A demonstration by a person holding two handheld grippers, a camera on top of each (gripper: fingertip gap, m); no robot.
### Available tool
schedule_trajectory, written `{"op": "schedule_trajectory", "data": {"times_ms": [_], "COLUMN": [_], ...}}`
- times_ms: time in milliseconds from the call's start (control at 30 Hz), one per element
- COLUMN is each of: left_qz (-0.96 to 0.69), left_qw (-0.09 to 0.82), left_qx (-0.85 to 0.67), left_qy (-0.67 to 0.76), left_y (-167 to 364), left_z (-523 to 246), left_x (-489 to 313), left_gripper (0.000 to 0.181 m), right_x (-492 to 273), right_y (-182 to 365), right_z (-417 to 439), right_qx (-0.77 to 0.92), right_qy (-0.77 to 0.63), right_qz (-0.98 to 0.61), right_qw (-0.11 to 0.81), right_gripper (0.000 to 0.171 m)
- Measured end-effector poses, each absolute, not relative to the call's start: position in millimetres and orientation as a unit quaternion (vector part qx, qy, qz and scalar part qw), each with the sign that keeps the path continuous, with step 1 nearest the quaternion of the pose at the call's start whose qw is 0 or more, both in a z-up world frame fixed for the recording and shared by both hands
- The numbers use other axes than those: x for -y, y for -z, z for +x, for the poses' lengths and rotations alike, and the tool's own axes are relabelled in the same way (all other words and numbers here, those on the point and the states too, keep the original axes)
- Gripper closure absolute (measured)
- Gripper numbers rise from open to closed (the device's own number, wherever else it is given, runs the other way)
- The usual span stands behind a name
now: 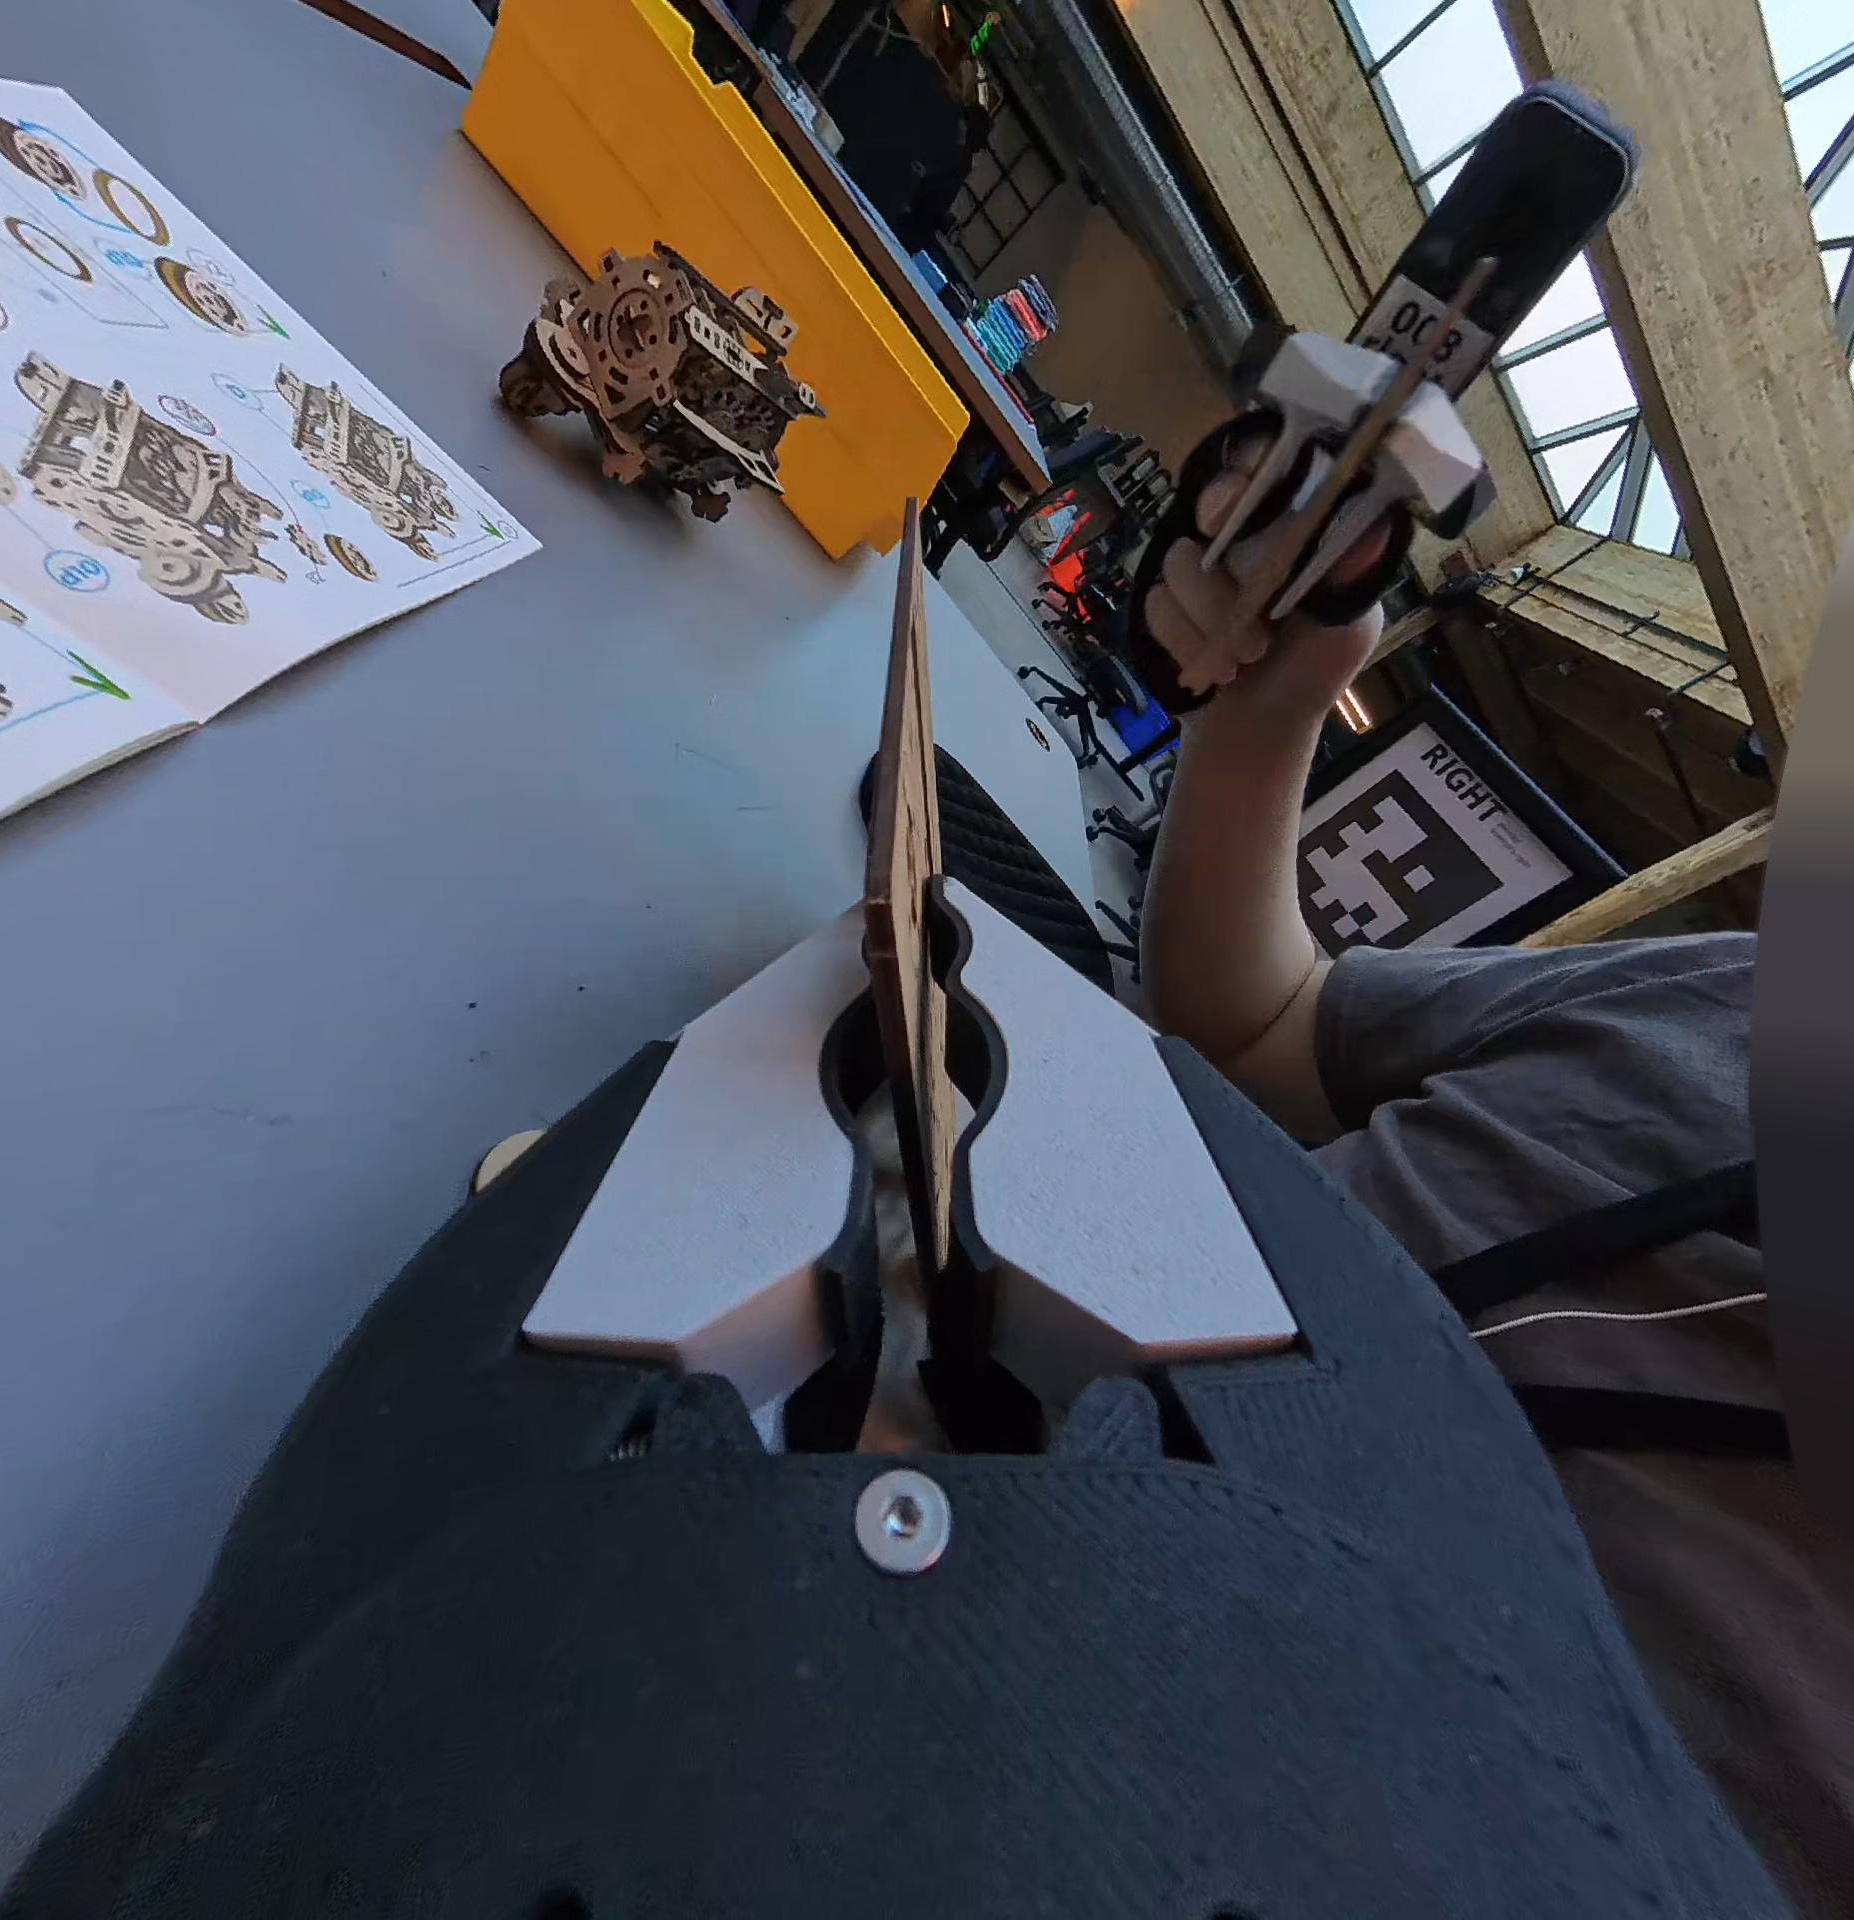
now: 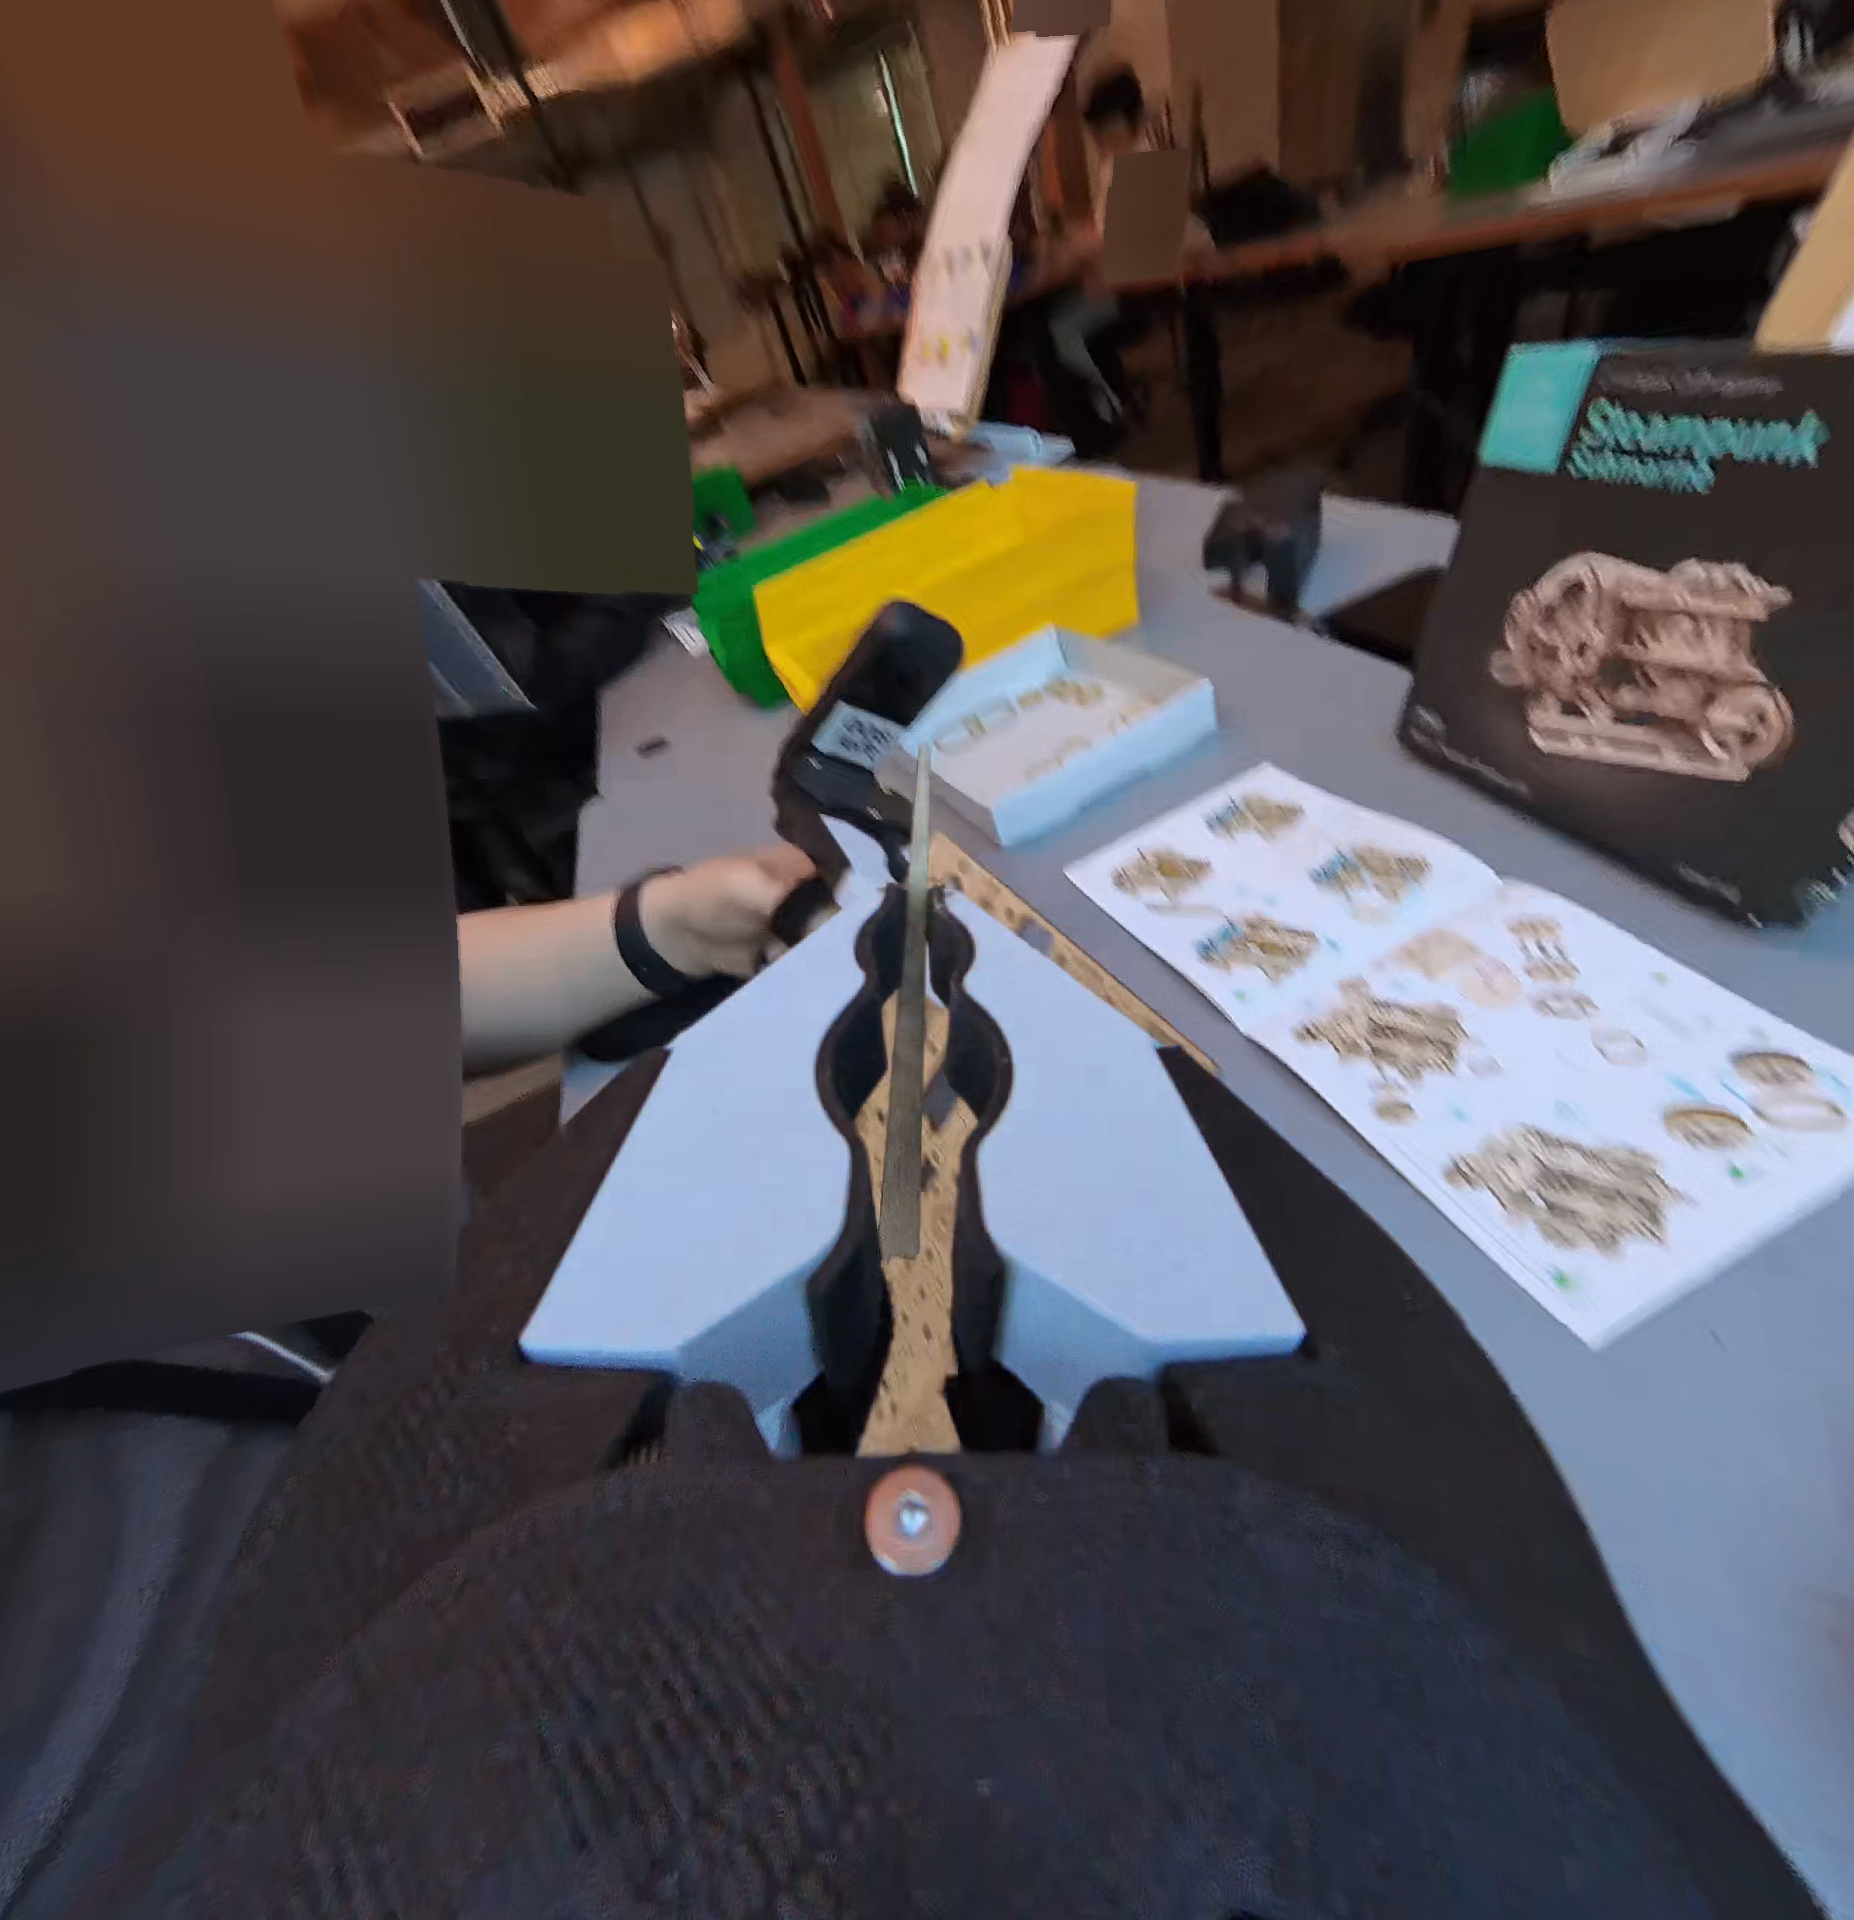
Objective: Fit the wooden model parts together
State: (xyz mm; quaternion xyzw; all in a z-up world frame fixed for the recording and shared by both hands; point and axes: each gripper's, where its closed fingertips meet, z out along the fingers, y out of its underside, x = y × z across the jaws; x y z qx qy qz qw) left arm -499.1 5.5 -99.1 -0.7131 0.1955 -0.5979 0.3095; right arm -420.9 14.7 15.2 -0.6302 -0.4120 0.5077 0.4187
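Observation:
My left gripper [image 1: 907, 914] is shut on a thin wooden sheet [image 1: 907, 727], which stands on edge and runs forward over the grey table [image 1: 383, 935]. In the right wrist view the sheet [image 2: 1016, 925] shows laser-cut holes and lies just below my right gripper [image 2: 912, 904]. The right gripper is shut on a thin grey metal file [image 2: 907, 1039] that points forward past its tips. The left wrist view shows the right gripper [image 1: 1370, 416] raised in a hand, the file [image 1: 1318, 457] between its pads. The part-built wooden model [image 1: 663, 384] stands by the yellow bin [image 1: 715, 260].
An open instruction booklet [image 1: 175, 468] lies on the table, also in the right wrist view [image 2: 1474, 1039]. A white tray of wooden parts [image 2: 1089, 727], a green bin [image 2: 757, 603] and the dark model box [image 2: 1650, 623] stand beyond. The person's arm [image 1: 1235, 831] is at the right. My hands' fingertips stand some 15 centimetres from each other. From either gripper's tips it is about 25 centimetres to the part-built wooden model [image 1: 663, 384].

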Motion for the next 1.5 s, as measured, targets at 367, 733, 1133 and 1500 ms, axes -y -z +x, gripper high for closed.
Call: {"op": "schedule_trajectory", "data": {"times_ms": [367,733,1133,1500], "left_qz": [-0.717,-0.717,-0.736,-0.81], "left_qw": [0.229,0.192,0.202,0.25], "left_qx": [-0.174,-0.152,-0.165,-0.278], "left_qy": [0.635,0.652,0.625,0.452], "left_y": [114,121,126,153], "left_z": [-487,-485,-485,-478], "left_x": [6,7,6,8], "left_gripper": [0.181,0.181,0.153,0.109], "right_x": [-8,-2,-14,-29], "right_y": [16,31,30,67], "right_z": [-502,-518,-497,-475], "right_qx": [0.425,0.465,0.382,0.292], "right_qy": [-0.578,-0.533,-0.585,-0.627], "right_qz": [-0.551,-0.535,-0.577,-0.62], "right_qw": [0.426,0.462,0.423,0.371], "right_gripper": [0.169,0.169,0.169,0.169]}}
